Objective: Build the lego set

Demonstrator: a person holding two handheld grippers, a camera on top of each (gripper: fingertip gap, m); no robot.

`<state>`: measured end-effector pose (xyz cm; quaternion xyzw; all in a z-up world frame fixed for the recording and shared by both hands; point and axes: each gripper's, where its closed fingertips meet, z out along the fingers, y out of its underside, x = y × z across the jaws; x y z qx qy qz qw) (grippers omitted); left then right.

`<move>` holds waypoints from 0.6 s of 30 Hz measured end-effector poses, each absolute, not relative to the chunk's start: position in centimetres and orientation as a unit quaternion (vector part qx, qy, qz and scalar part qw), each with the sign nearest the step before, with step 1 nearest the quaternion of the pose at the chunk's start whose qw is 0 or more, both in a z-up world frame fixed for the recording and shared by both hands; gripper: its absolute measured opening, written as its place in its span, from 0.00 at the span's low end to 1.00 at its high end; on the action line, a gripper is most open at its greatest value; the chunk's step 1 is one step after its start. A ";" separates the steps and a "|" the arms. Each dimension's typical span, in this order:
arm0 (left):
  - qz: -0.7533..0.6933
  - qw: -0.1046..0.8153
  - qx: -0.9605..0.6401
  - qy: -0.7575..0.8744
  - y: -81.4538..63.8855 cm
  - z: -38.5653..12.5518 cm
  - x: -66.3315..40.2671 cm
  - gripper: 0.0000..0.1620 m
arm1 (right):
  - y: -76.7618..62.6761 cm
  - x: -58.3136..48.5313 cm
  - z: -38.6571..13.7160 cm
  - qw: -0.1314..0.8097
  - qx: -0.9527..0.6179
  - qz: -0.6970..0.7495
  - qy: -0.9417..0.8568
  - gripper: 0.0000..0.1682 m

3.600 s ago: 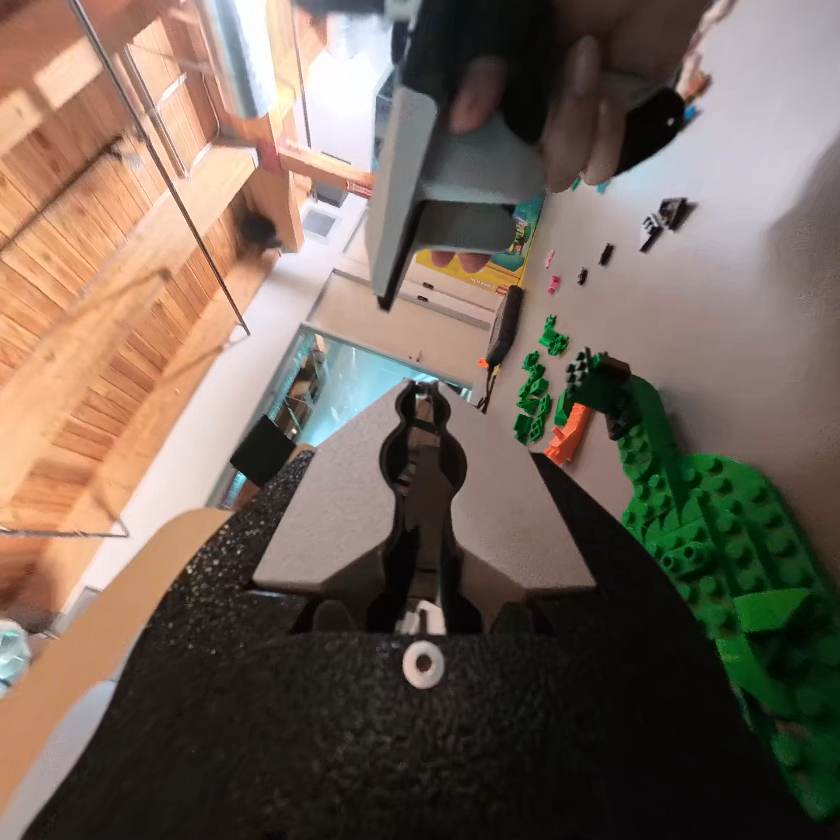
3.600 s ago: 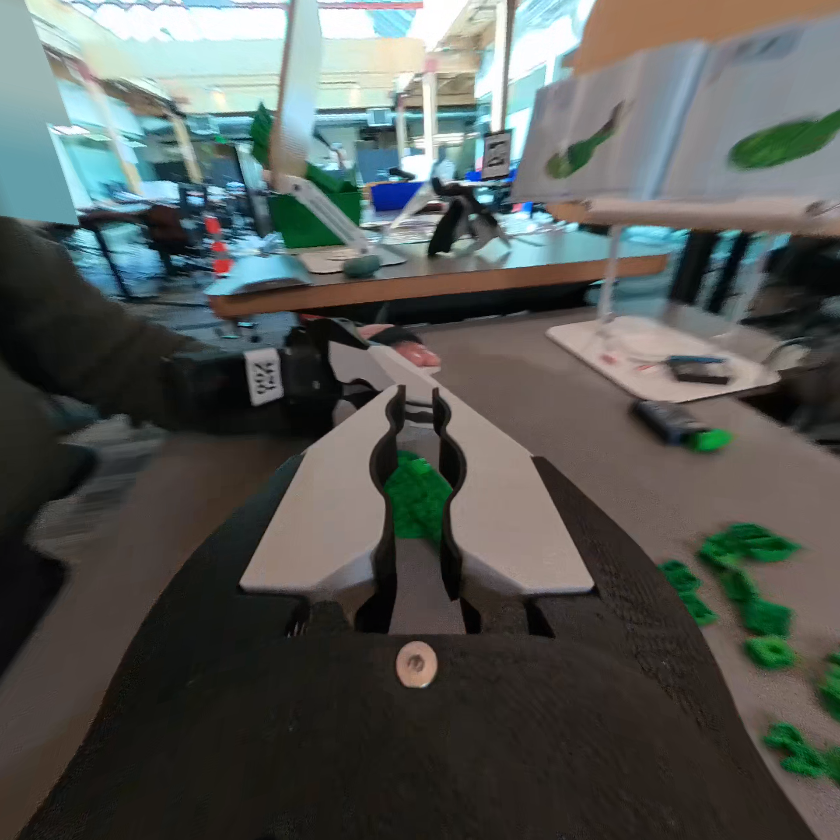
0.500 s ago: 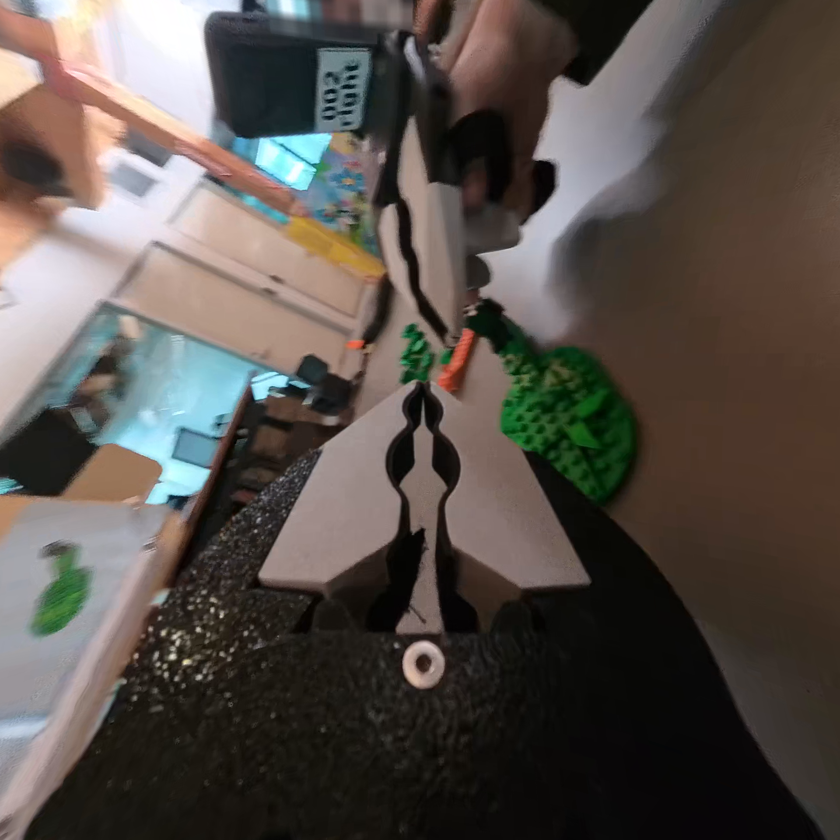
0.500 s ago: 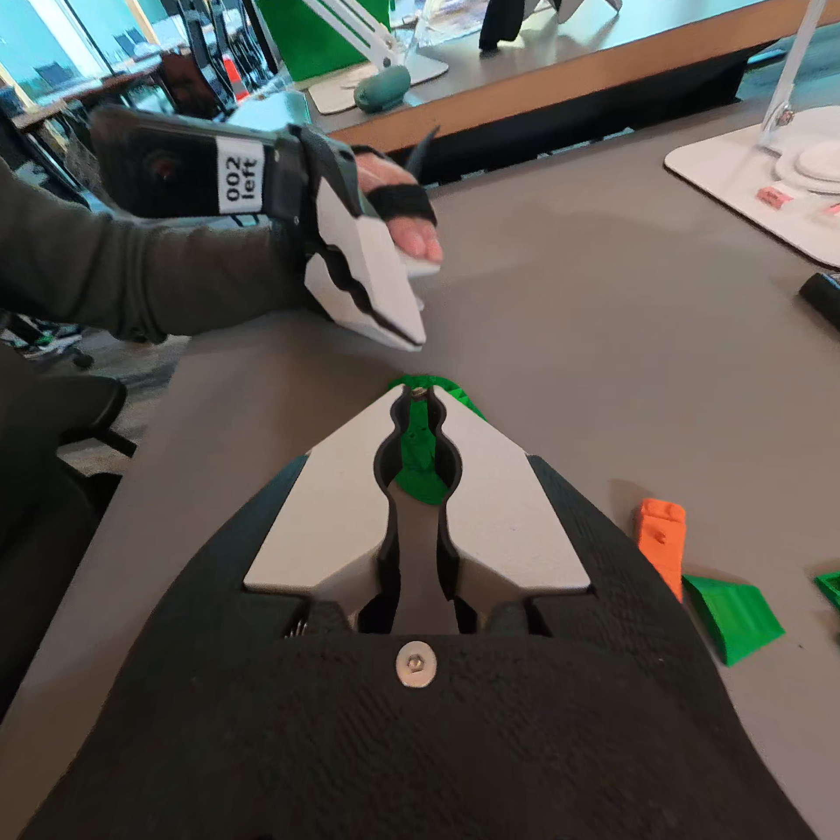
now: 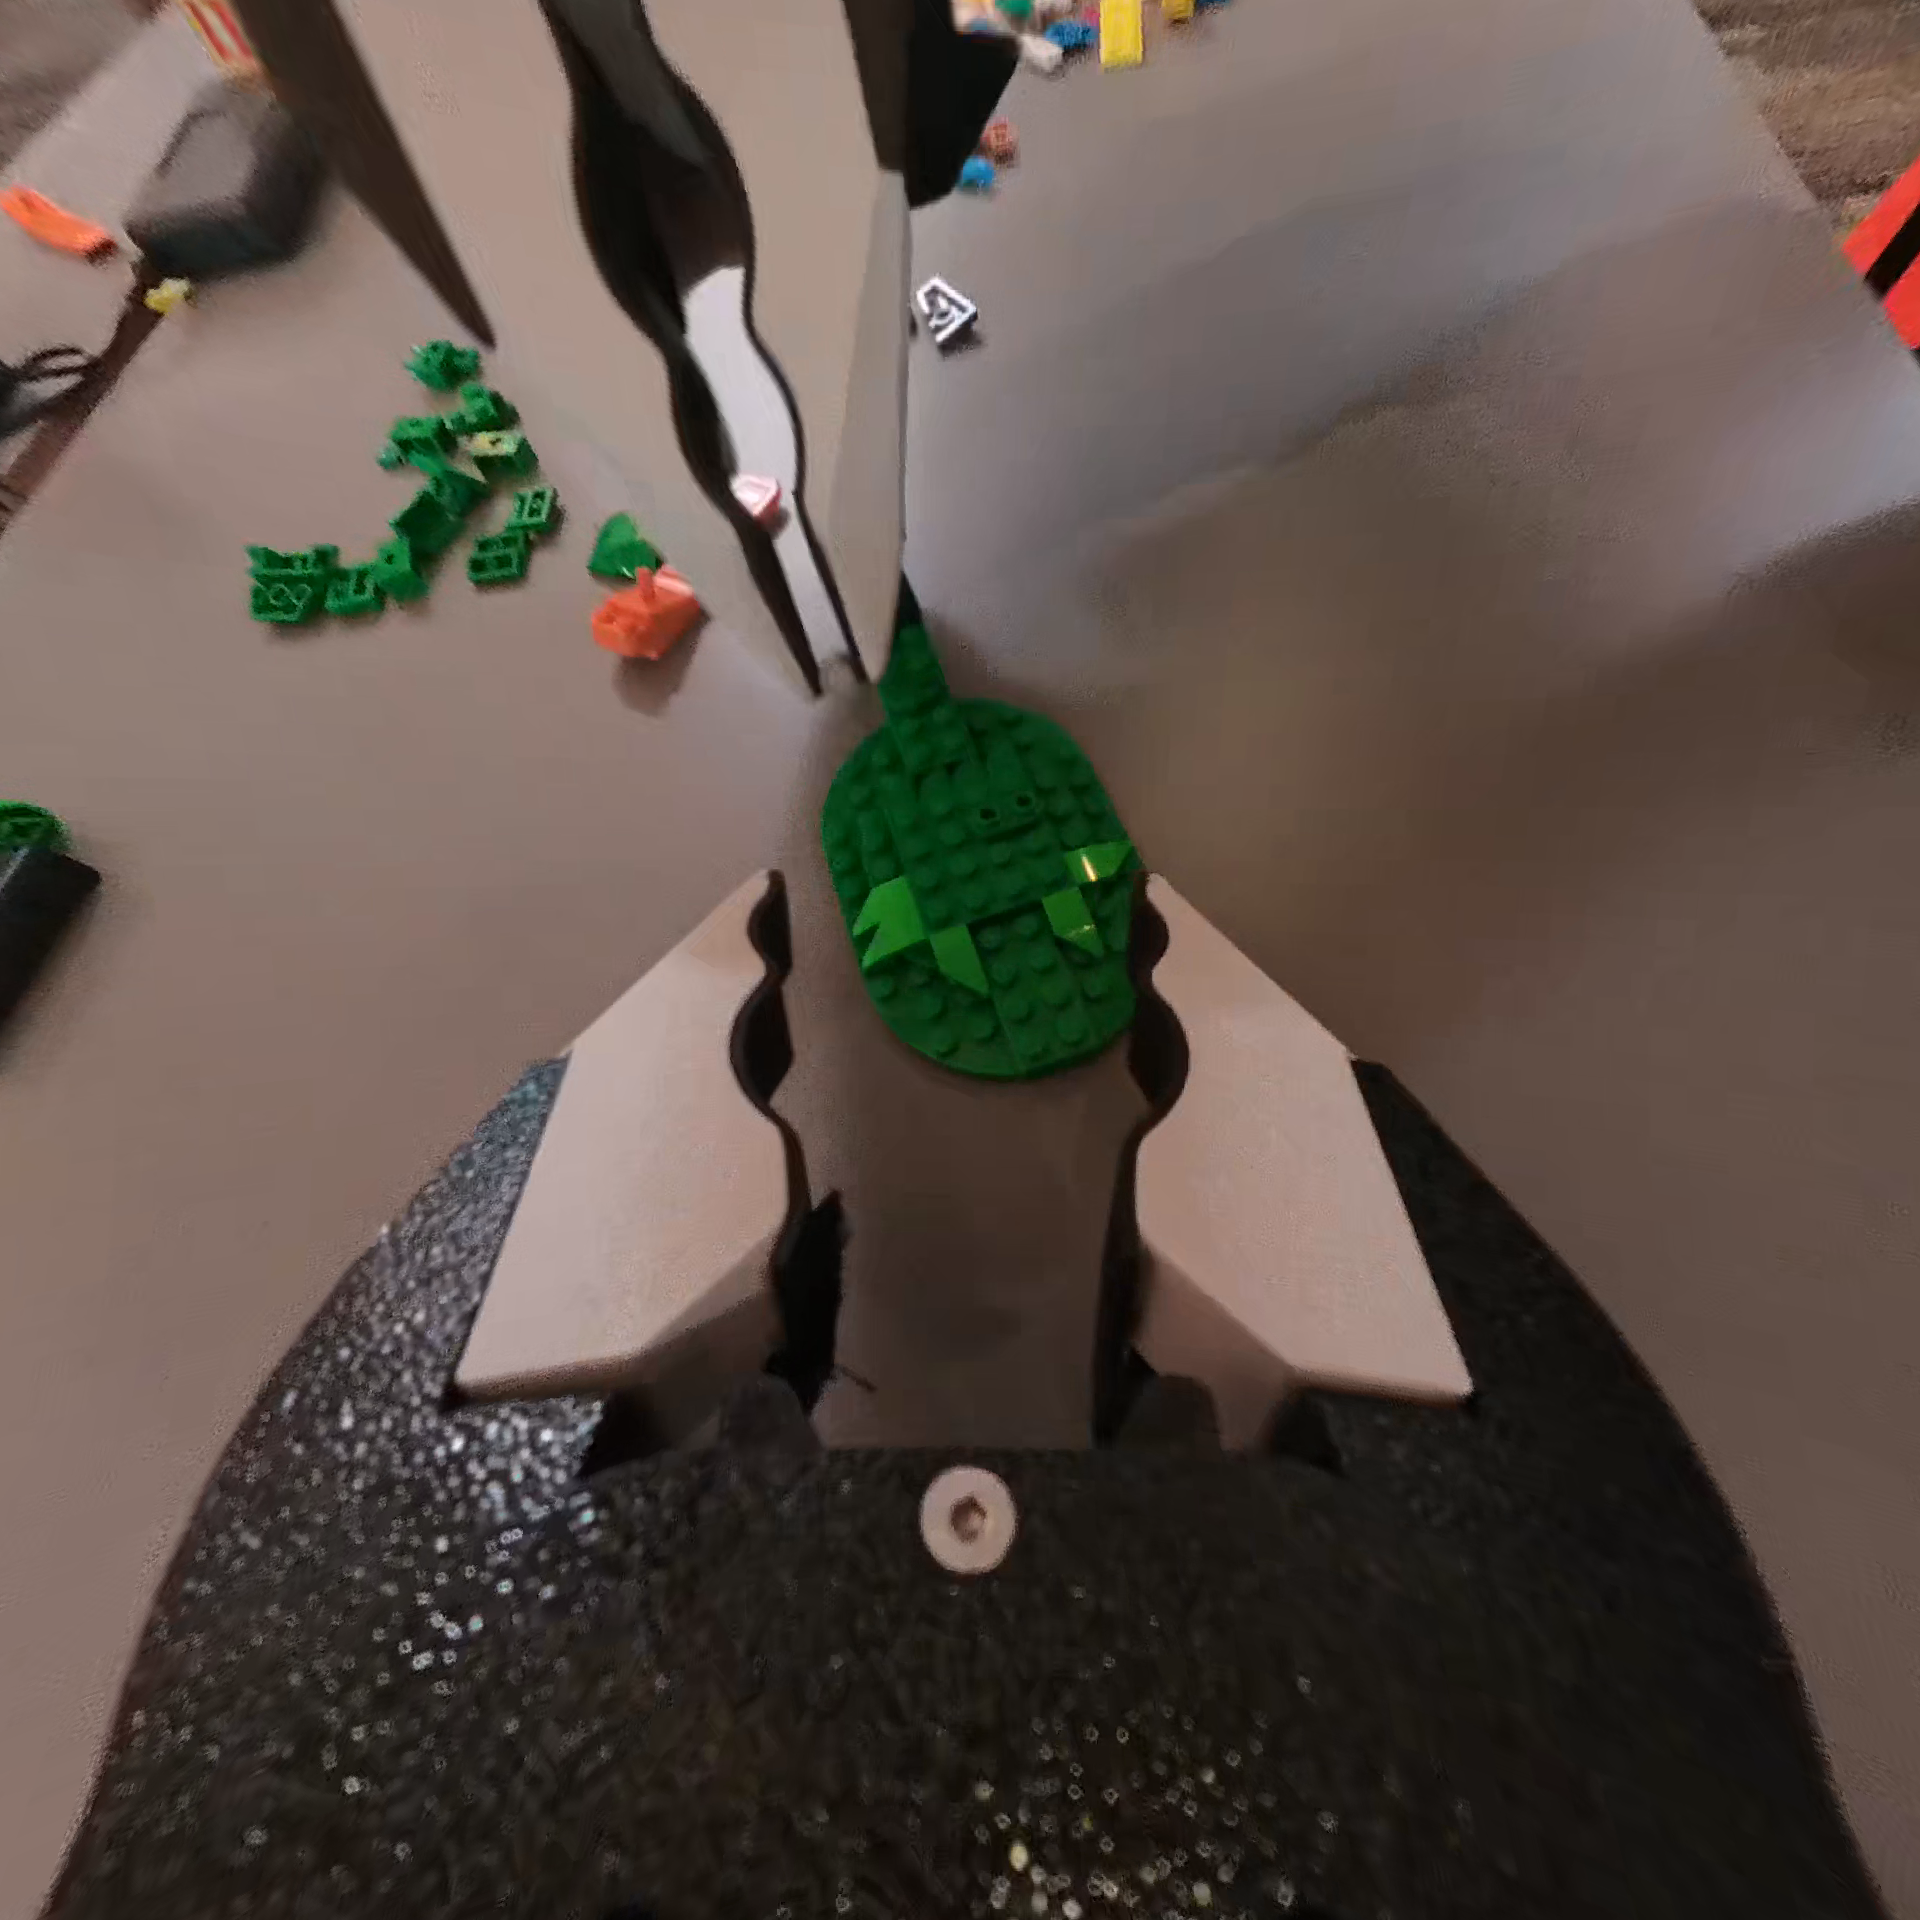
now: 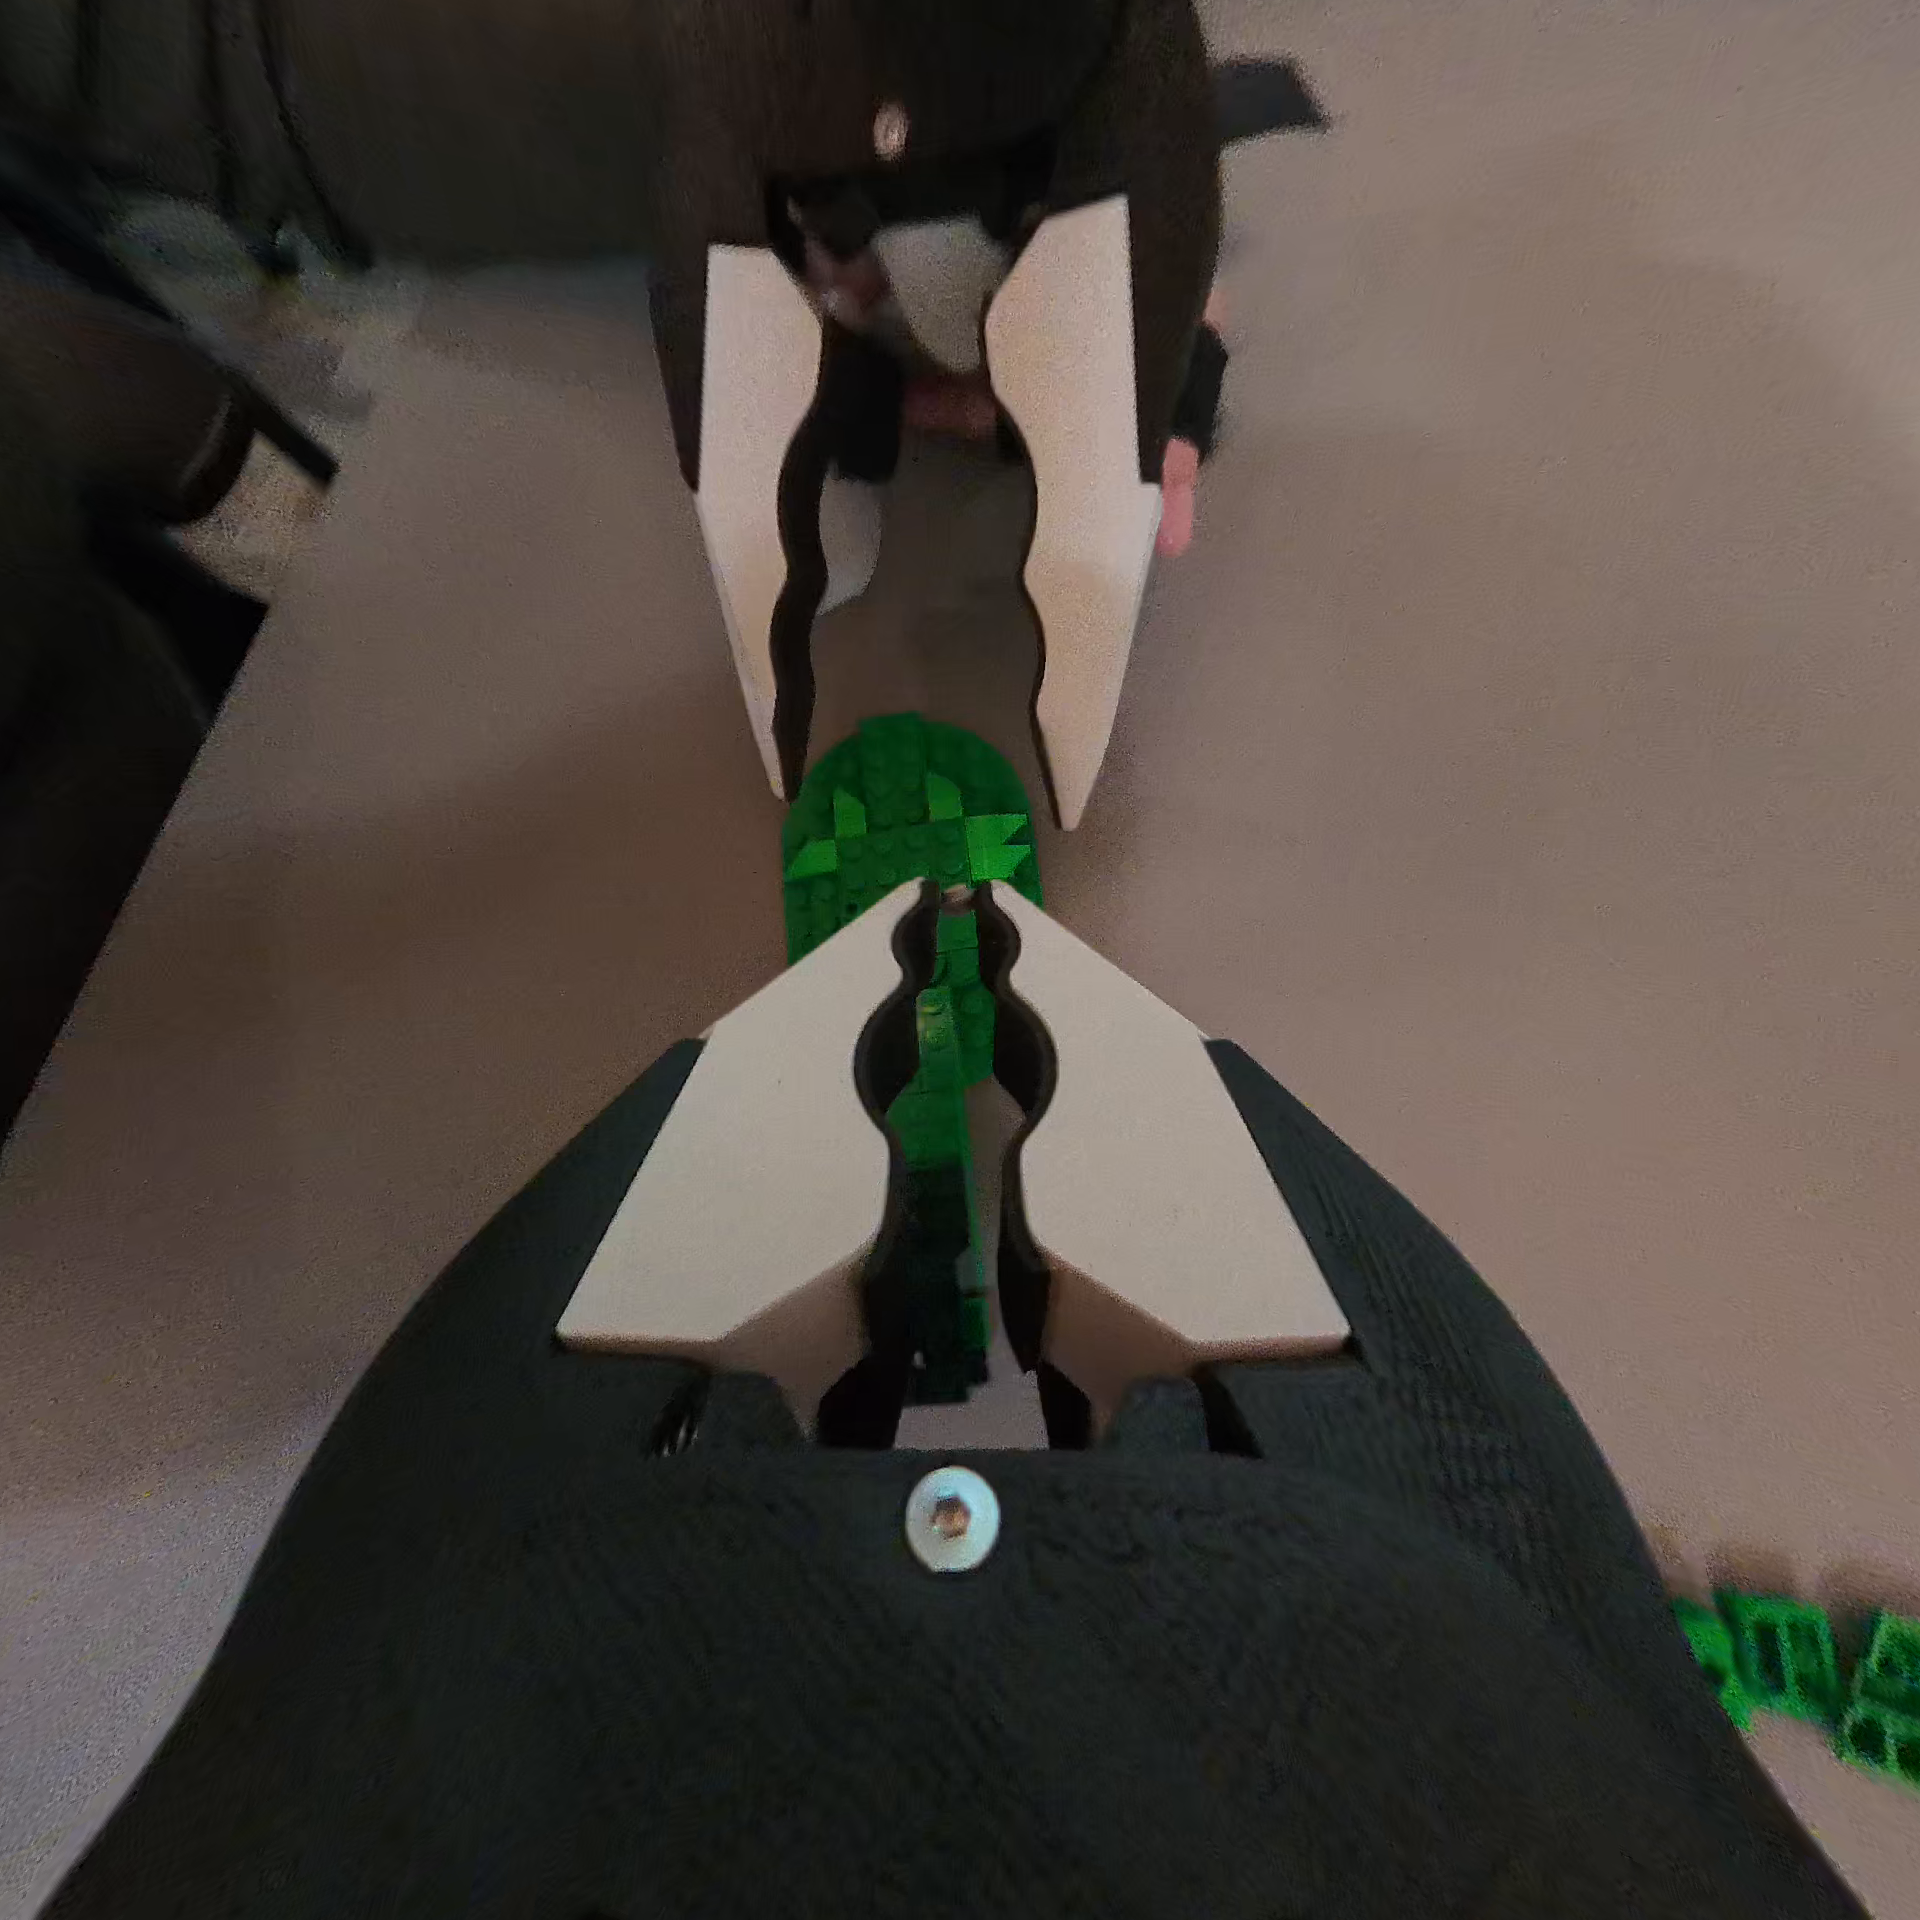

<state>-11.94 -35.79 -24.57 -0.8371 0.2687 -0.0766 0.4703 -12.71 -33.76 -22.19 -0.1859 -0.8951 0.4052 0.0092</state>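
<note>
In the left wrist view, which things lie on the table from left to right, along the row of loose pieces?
Scattered pile of small green lego pieces → single green wedge piece → orange lego block → closed right gripper coming down from above → small white printed piece.

One green model (image 5: pixel 977 894) lies flat on the counter (image 5: pixel 1455 727). Two tongs show: the left tongs (image 5: pixel 961 894) near it, the right tongs (image 5: pixel 836 675) beyond it. Left of the model lies one orange piece (image 5: pixel 644 618), with one green wedge (image 5: pixel 620 545) just behind it. Farther left of the model sits one scatter of loose green bricks (image 5: pixel 416 509), too blurred to count. Beyond the model, one white piece (image 5: pixel 945 312) lies alone, and one cluster of coloured bricks (image 5: pixel 1081 31) lies at the far edge.
</note>
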 end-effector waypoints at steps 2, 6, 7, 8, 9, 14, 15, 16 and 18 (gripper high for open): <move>-0.086 0.458 -0.846 0.260 -35.9 -24.9 -12.0 0.37 | -34.2 -12.7 -23.3 -0.029 -0.162 0.382 -0.909 0.04; -0.094 0.430 -0.862 0.254 -36.2 -26.0 -12.2 0.36 | -34.4 -12.9 -24.5 -0.070 -0.131 0.354 -0.923 0.03; -0.099 0.428 -0.862 0.254 -36.2 -26.1 -12.1 0.36 | -34.4 -12.9 -24.7 -0.078 -0.124 0.350 -0.925 0.03; -0.104 0.428 -0.861 0.254 -36.3 -26.1 -12.0 0.35 | -34.4 -12.8 -24.8 -0.085 -0.119 0.347 -0.926 0.03; -0.105 0.426 -0.862 0.255 -36.3 -26.1 -11.9 0.35 | -34.4 -12.8 -24.9 -0.089 -0.115 0.347 -0.926 0.03; -0.114 0.427 -0.860 0.256 -36.4 -26.2 -11.8 0.32 | -34.5 -12.8 -25.4 -0.101 -0.105 0.353 -0.924 0.03; -0.115 0.427 -0.860 0.256 -36.4 -26.2 -11.8 0.31 | -34.5 -12.7 -25.5 -0.103 -0.104 0.353 -0.924 0.04; -0.116 0.427 -0.859 0.256 -36.4 -26.2 -11.8 0.31 | -34.5 -12.7 -25.5 -0.106 -0.105 0.357 -0.922 0.03; -0.116 0.427 -0.860 0.255 -36.4 -26.2 -11.8 0.31 | -34.5 -12.9 -25.6 -0.110 -0.111 0.366 -0.917 0.03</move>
